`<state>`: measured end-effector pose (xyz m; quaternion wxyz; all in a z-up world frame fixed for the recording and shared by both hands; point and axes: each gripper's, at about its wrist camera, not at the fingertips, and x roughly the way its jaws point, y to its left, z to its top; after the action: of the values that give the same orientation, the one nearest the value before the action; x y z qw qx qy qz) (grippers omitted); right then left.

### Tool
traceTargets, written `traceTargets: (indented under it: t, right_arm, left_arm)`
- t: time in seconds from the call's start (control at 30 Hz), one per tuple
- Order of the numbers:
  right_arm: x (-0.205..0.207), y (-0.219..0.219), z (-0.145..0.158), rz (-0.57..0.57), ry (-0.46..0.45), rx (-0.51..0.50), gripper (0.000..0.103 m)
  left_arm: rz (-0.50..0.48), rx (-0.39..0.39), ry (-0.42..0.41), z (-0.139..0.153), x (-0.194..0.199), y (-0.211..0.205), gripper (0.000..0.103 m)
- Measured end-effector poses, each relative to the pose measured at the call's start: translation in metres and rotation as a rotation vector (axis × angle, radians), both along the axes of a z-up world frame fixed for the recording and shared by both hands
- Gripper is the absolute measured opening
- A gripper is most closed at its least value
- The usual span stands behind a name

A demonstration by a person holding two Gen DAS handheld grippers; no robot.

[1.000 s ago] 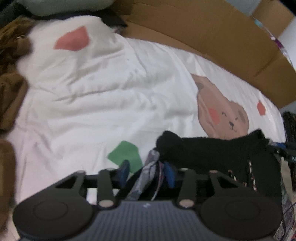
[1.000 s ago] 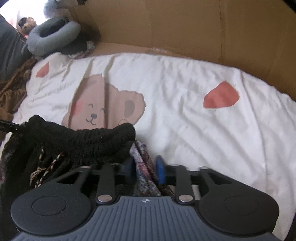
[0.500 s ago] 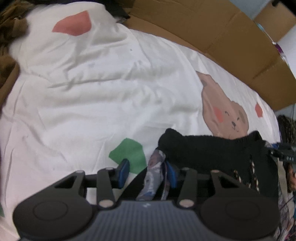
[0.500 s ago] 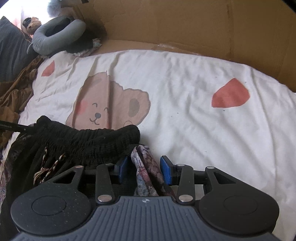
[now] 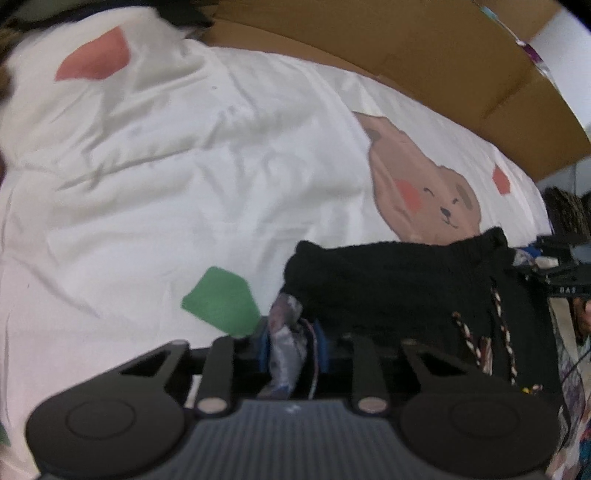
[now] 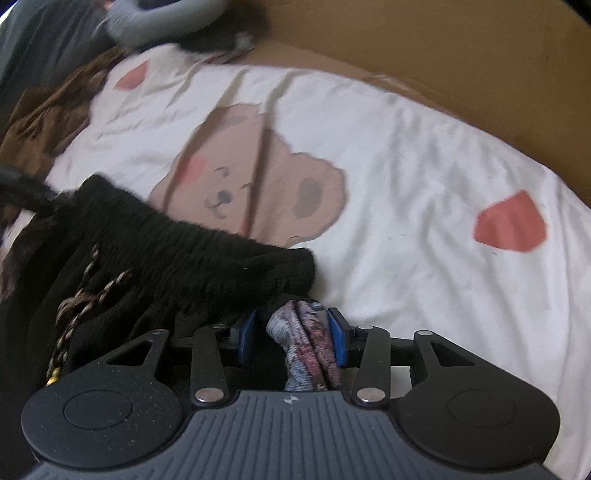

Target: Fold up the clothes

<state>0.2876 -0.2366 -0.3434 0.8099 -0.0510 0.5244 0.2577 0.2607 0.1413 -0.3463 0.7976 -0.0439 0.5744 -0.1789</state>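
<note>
A patterned garment with a black elastic waistband (image 5: pixel 388 280) and a braided drawstring (image 5: pixel 498 325) hangs stretched between both grippers over a white bear-print sheet (image 5: pixel 184 166). My left gripper (image 5: pixel 293 343) is shut on a bunched grey patterned corner of the garment just below the waistband's left end. In the right wrist view the waistband (image 6: pixel 184 251) runs off to the left with the drawstring (image 6: pixel 85 295) dangling. My right gripper (image 6: pixel 291 332) has its blue pads spread; the patterned fabric fold (image 6: pixel 306 343) lies loosely between them, touching only the right pad.
Cardboard walls (image 5: pixel 406 55) (image 6: pixel 443 55) line the far side of the sheet (image 6: pixel 406 166). A grey neck pillow (image 6: pixel 159 18) and brown cloth (image 6: pixel 44 110) lie at the far left. A green patch (image 5: pixel 221 302) is printed on the sheet near my left gripper.
The left pads have closed in on the fabric. The right pads have spread wider around their fold. Both grippers have shifted forward over the sheet with the waistband.
</note>
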Motion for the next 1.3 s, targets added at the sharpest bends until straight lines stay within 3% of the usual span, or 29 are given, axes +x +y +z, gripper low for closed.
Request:
traceTargets:
  t: [0.17,0.2,0.23,0.27,0.43,0.57,1.0,1.3]
  right_arm:
    - [0.001,0.008,0.001,0.088,0.019,-0.035,0.043]
    - [0.000,0.010,0.001,0.114,0.019,-0.042,0.040]
    - [-0.001,0.013,0.002,0.139,0.019,-0.050,0.029]
    - [-0.002,0.015,0.004,0.154,0.011,-0.064,0.025]
    - [-0.015,0.022,0.011,0.168,-0.076,-0.167,0.017]
    - [-0.025,0.028,0.018,0.179,-0.146,-0.250,0.010]
    - [-0.033,0.038,0.049,0.141,-0.367,-0.357,0.008]
    - [0.002,0.051,0.060,0.137,-0.463,-0.425,0.008]
  left_arm:
    - [-0.074,0.059,-0.019,0.003,-0.001,-0.013,0.016]
    - [-0.087,0.069,-0.020,0.004,-0.001,-0.016,0.014]
    - [-0.103,0.080,-0.026,0.006,-0.002,-0.018,0.012]
    - [-0.120,0.100,-0.040,0.008,-0.004,-0.021,0.012]
    - [-0.131,0.225,-0.137,0.019,-0.013,-0.030,0.008]
    - [-0.140,0.271,-0.204,0.031,-0.020,-0.033,0.007]
    - [-0.124,0.372,-0.372,0.059,-0.011,-0.041,0.007]
    - [-0.113,0.419,-0.456,0.070,0.026,-0.043,0.007]
